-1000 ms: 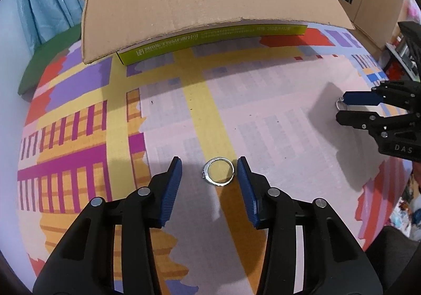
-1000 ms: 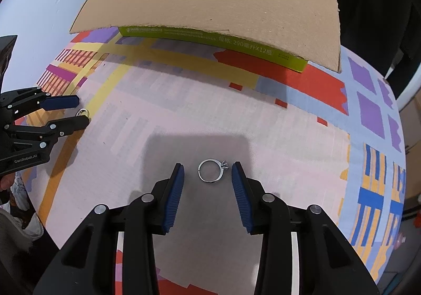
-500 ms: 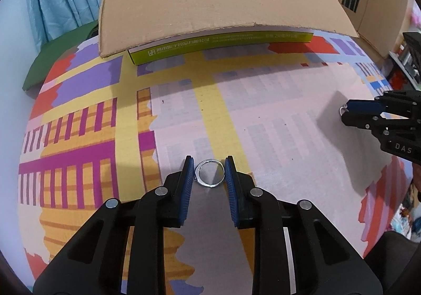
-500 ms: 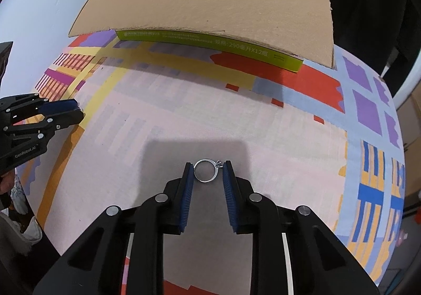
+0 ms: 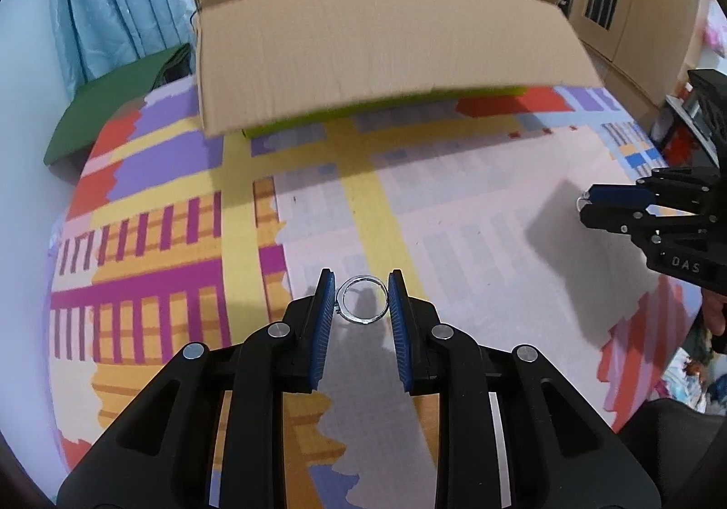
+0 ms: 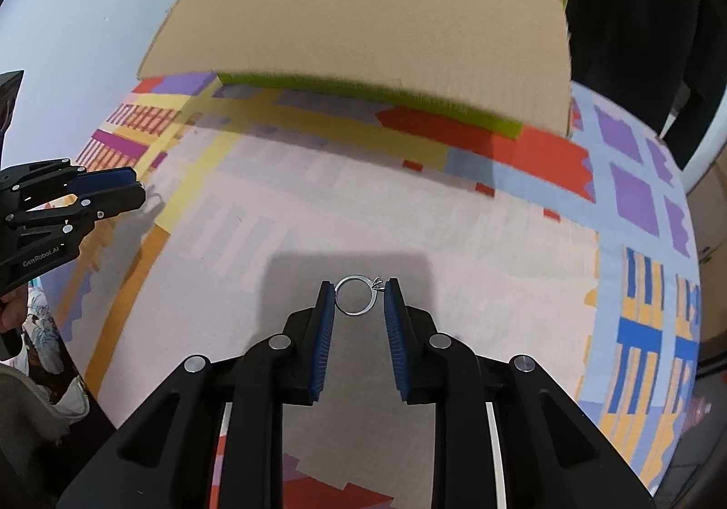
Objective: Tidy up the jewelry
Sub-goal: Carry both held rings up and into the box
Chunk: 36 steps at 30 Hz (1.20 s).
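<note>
Left gripper (image 5: 362, 299): pinches a thin silver ring (image 5: 362, 299) edge-on at lower centre, lifted off the patterned cloth (image 5: 477, 209).
Right gripper (image 6: 359, 296): clamps a silver ring with a small stone (image 6: 355, 295), same spot.
Brown cardboard box (image 5: 381, 63): open at top, flap toward both; likely destination.
</note>
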Tool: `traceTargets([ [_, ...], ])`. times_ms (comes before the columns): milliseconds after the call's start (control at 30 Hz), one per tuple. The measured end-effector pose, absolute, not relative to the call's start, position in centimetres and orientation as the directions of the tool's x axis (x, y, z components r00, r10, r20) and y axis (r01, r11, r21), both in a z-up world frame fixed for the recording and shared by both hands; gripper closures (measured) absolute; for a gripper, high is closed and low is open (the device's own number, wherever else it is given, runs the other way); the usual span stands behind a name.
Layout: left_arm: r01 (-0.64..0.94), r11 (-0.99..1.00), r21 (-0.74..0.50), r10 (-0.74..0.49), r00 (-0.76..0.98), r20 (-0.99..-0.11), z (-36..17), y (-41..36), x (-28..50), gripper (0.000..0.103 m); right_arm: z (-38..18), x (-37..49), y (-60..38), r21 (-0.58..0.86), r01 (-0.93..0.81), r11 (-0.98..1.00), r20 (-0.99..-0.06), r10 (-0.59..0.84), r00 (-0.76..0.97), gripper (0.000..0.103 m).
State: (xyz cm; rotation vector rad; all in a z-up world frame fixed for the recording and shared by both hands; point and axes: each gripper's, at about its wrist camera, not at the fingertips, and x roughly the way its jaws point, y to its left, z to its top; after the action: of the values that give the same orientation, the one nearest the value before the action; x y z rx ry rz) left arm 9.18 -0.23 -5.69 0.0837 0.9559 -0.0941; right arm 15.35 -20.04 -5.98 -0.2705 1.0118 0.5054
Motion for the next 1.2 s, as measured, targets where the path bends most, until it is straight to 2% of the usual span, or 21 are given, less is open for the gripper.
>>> traceTargets([
  [700, 0.164, 0.984, 0.076, -0.067, 0.718, -0.693, 5.9, -2.4, 13.5, 0.080, 5.7, 19.2, -18.5, -0.077, -0.562, 0.824, -0.754, 0.320, 0.574, 0.081],
  [1200, 0.156, 0.982, 0.111, -0.043, 0.744, -0.667, 8.7, -2.2, 20.5, 0.080, 7.7, 24.5, -16.8, -0.092, -0.568, 0.818, -0.734, 0.330, 0.593, 0.081],
])
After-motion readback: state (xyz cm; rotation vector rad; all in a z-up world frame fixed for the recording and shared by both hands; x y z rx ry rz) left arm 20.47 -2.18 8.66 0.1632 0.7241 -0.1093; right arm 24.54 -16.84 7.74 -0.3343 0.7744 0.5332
